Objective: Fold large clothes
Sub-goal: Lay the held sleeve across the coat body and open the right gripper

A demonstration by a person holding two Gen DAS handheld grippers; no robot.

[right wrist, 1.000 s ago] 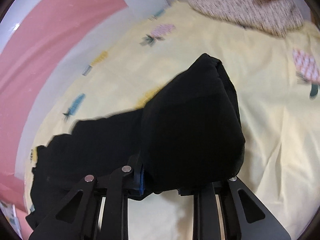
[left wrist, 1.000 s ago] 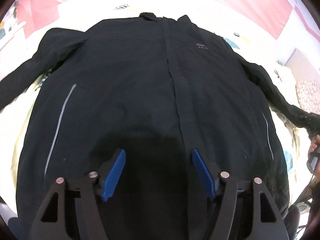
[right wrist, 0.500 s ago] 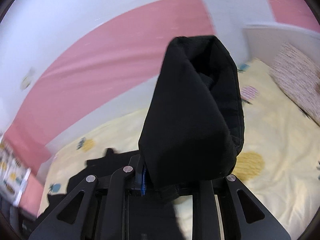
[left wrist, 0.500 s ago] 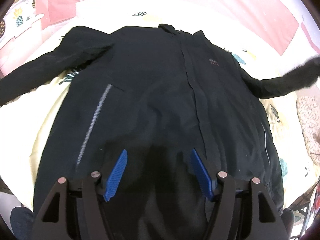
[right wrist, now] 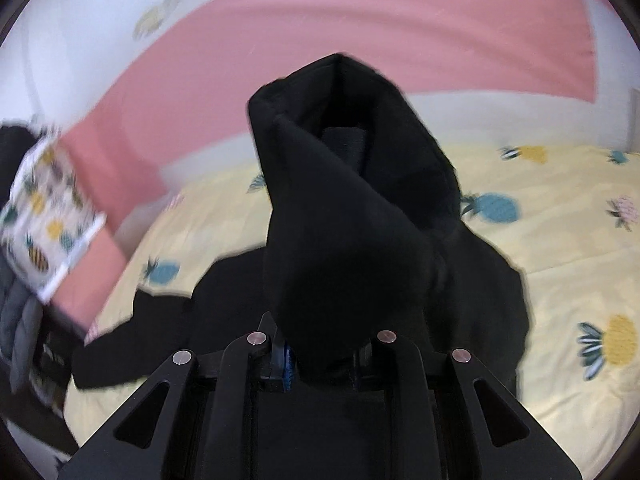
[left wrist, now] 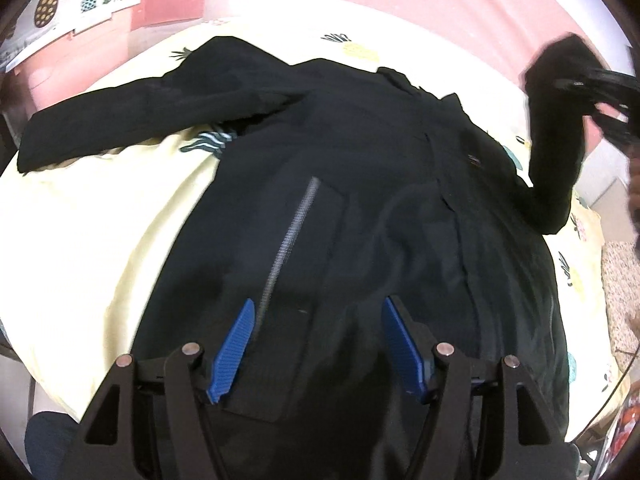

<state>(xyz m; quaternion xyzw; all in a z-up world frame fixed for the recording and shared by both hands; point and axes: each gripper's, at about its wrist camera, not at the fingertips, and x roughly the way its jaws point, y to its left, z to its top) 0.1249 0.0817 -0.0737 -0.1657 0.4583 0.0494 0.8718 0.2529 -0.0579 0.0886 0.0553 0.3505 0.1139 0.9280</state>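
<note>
A large black jacket (left wrist: 360,208) lies face up on a yellow pineapple-print bed sheet (left wrist: 100,232). Its left sleeve (left wrist: 120,120) lies stretched out flat. My left gripper (left wrist: 316,340) is open and empty, hovering over the jacket's lower front beside a grey pocket zip (left wrist: 288,236). My right gripper (right wrist: 320,356) is shut on the cuff of the jacket's right sleeve (right wrist: 352,220), which stands up in front of the camera. In the left wrist view that sleeve (left wrist: 556,120) is lifted high at the right, above the jacket body.
A pink and white wall (right wrist: 360,20) runs behind the bed. A pineapple-print cloth on a pink box (right wrist: 48,208) stands at the bed's left end. A speckled pillow (left wrist: 620,280) lies at the right edge.
My right gripper has lifted the right sleeve off the bed and swung it up and inward over the jacket. My left gripper drifted left over the jacket front, still open.
</note>
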